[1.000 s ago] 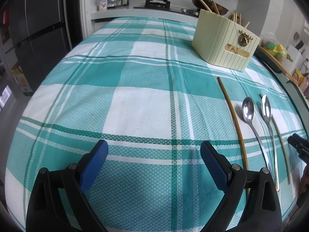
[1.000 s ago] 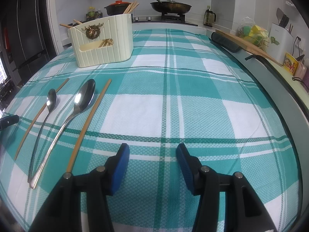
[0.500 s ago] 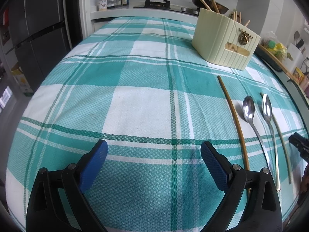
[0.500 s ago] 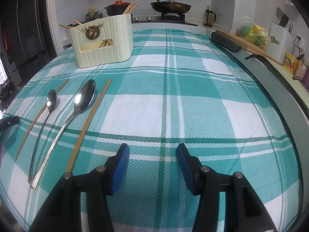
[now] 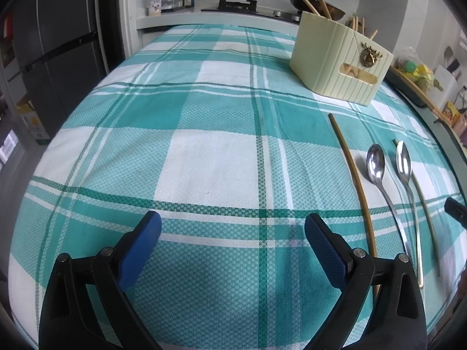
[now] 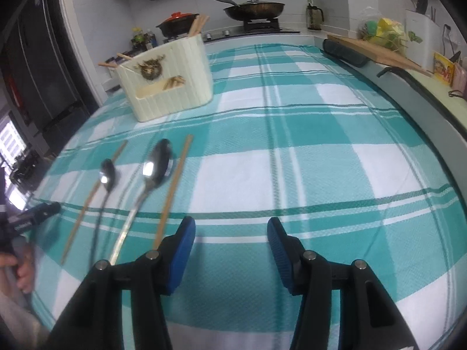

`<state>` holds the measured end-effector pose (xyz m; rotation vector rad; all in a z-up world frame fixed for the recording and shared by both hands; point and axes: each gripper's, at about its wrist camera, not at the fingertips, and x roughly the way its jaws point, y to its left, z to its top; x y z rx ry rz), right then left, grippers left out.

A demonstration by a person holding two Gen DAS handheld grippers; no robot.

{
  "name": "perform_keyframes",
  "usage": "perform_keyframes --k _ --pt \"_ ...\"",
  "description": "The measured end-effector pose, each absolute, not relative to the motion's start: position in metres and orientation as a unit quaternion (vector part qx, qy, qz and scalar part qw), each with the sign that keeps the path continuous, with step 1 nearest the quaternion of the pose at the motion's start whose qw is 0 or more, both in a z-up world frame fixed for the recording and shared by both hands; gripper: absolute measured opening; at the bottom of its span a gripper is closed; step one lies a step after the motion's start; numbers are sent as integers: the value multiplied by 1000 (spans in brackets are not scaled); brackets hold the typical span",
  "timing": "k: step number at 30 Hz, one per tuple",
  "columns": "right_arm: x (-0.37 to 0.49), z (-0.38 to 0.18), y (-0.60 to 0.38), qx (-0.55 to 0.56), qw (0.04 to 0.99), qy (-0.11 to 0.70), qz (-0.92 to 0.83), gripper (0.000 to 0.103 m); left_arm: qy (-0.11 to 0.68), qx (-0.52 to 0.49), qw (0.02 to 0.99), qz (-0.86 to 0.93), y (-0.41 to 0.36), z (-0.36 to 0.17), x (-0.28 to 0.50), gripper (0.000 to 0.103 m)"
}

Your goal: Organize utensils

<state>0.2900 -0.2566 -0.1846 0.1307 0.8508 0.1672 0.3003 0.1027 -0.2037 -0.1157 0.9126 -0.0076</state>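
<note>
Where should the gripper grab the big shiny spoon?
Probably the thin handle of the big spoon, coming straight down from above. It lies flat on the cloth between a chopstick and the small spoon, so the fingers should straddle the handle.

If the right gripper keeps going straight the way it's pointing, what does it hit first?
Most likely the bare checked tablecloth ahead of the open right gripper. The nearest chopstick lies just left of that line, though depth is hard to judge.
</note>
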Motion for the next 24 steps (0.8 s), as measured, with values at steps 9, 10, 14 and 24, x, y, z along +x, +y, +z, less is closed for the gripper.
perform_keyframes --k 9,10,14,24 --pt "316 -199 -187 -29 883 454 120 45 443 -50 895 -1 101 -204 301 99" --pt "316 -200 -188 -32 886 449 116 43 443 -49 895 0 101 -204 301 99" --pt "316 -200 -198 -43 889 447 89 9 441 -41 897 -10 97 -202 300 99" --pt "294 -200 -267 1 897 441 14 4 426 33 898 -108 18 -178 277 99"
